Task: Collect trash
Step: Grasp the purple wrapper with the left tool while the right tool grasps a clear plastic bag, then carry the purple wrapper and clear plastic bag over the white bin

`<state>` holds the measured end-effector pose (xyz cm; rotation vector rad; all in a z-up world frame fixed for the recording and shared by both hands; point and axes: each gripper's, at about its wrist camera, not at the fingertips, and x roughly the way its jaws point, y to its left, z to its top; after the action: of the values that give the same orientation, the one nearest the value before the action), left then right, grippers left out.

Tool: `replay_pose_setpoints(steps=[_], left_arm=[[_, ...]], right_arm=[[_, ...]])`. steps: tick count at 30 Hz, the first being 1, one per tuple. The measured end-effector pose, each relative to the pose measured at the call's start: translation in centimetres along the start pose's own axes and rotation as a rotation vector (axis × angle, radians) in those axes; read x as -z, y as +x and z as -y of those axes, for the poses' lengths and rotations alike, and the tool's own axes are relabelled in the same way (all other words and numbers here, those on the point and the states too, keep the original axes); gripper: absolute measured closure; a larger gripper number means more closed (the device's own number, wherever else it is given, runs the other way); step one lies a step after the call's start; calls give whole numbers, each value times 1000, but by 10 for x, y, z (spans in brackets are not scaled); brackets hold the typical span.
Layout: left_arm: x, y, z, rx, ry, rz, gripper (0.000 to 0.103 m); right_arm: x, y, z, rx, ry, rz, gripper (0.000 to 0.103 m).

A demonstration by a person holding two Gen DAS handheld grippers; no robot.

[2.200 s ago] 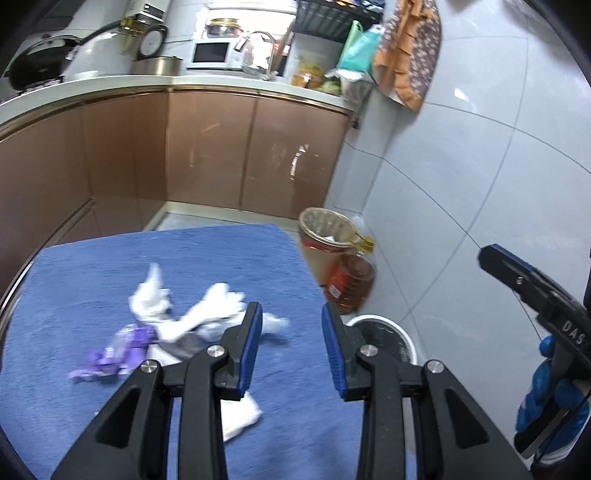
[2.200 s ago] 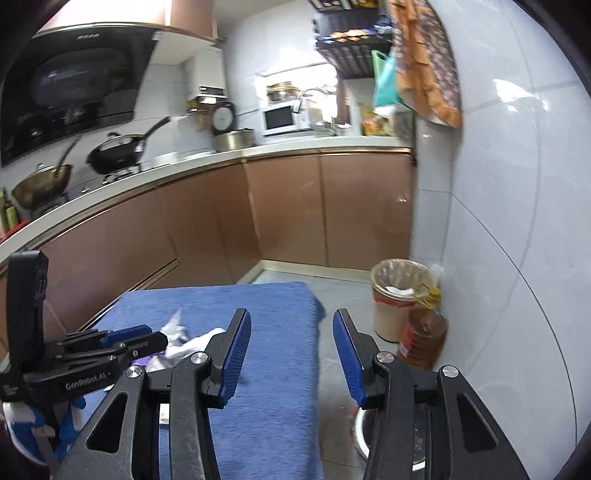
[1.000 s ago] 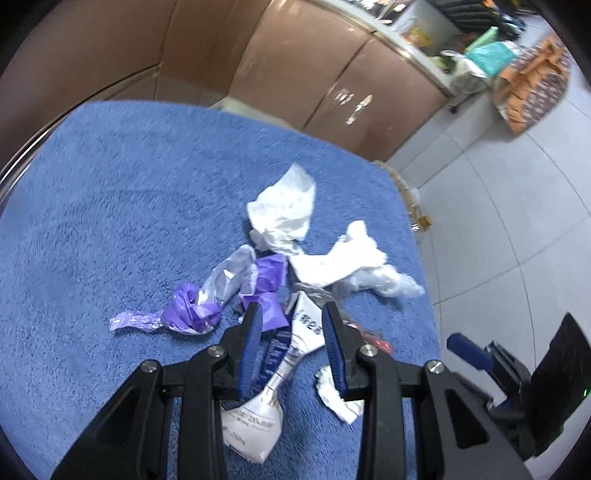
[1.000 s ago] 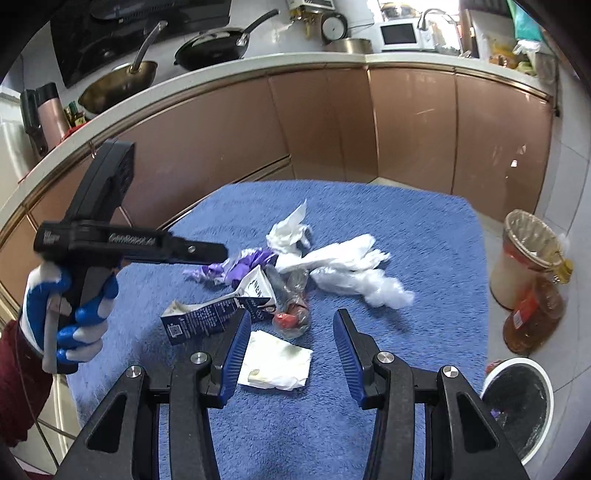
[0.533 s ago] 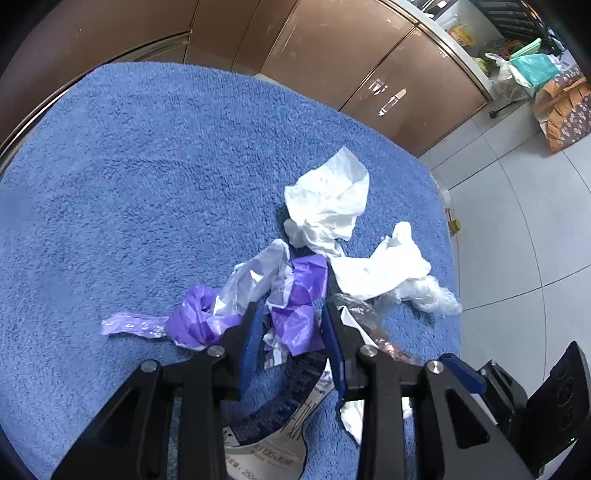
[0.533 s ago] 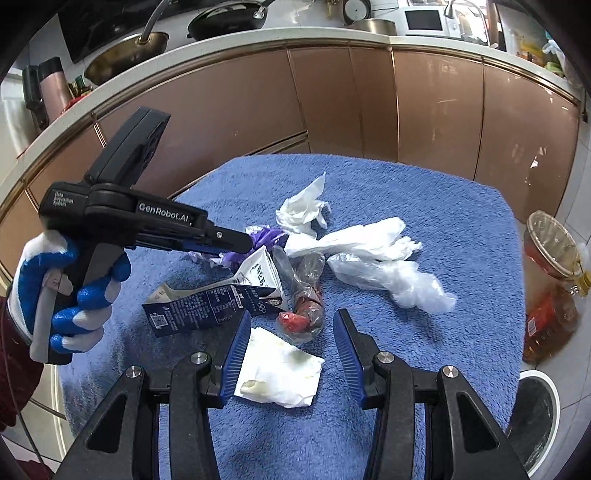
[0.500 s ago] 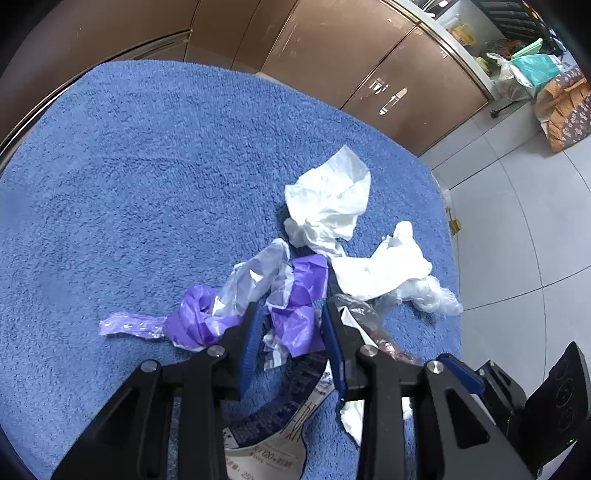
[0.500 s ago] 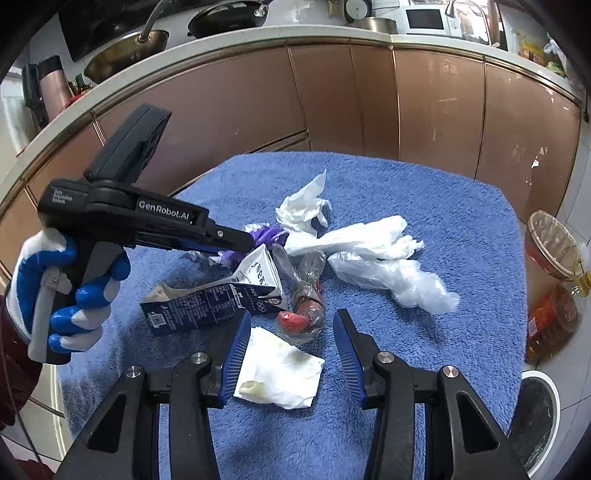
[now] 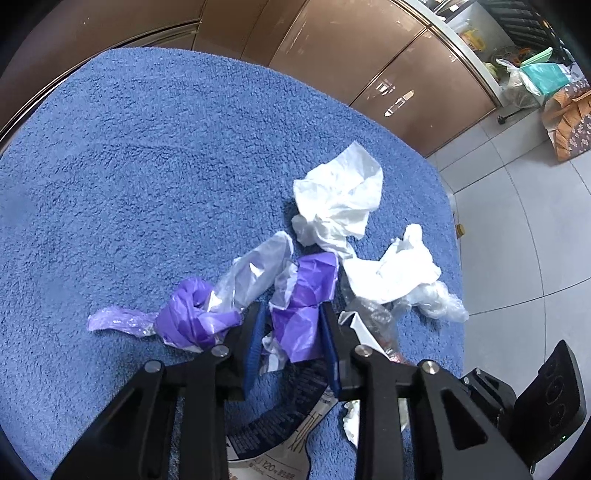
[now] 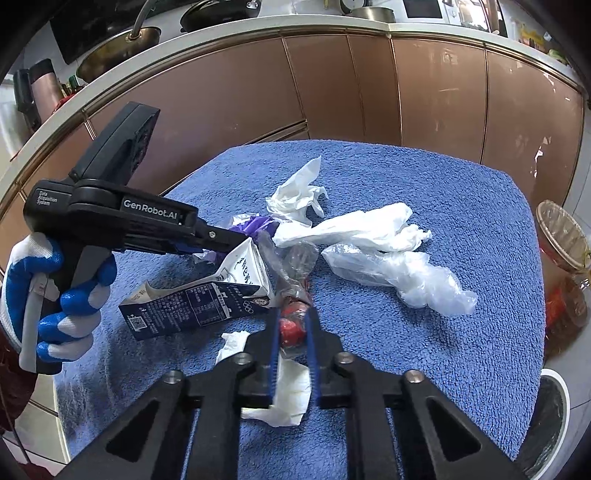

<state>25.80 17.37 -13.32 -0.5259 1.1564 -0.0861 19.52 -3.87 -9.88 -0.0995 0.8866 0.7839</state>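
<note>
The left gripper is pinching a crumpled purple plastic wrapper between nearly closed fingers, mid-pile on the blue towel-covered surface; the right gripper is clamping a crushed clear bottle with a red cap (near the front edge)

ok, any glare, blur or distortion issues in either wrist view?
Left wrist: sharp, heavy fisheye bending, dark corners, bright reflections on the cabinet doors. Right wrist: also sharp, the countertop edge bows strongly, faint reflections on the right-hand doors; trash on the blue towel evenly lit.
</note>
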Motion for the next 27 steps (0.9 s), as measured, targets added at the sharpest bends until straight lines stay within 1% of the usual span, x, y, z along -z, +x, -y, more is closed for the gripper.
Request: replay_pose_setpoints(steps=[3, 7, 13, 18, 27], left_arm=[[3, -5, 0, 4, 2, 10, 77], [5, -19, 3, 15, 8, 32, 78], [13, -50, 5, 27, 18, 76, 78], [25, -81, 9, 31, 33, 118, 78], [44, -136, 35, 36, 78, 200, 78]], right_arm=[[0, -4, -1, 6, -5, 11, 94], [-4, -17, -2, 16, -4, 47, 95], [-9, -45, -8, 35, -21, 101, 95], [-12, -74, -20, 48, -35, 153, 95], [-8, -135, -32, 93, -27, 267, 95]])
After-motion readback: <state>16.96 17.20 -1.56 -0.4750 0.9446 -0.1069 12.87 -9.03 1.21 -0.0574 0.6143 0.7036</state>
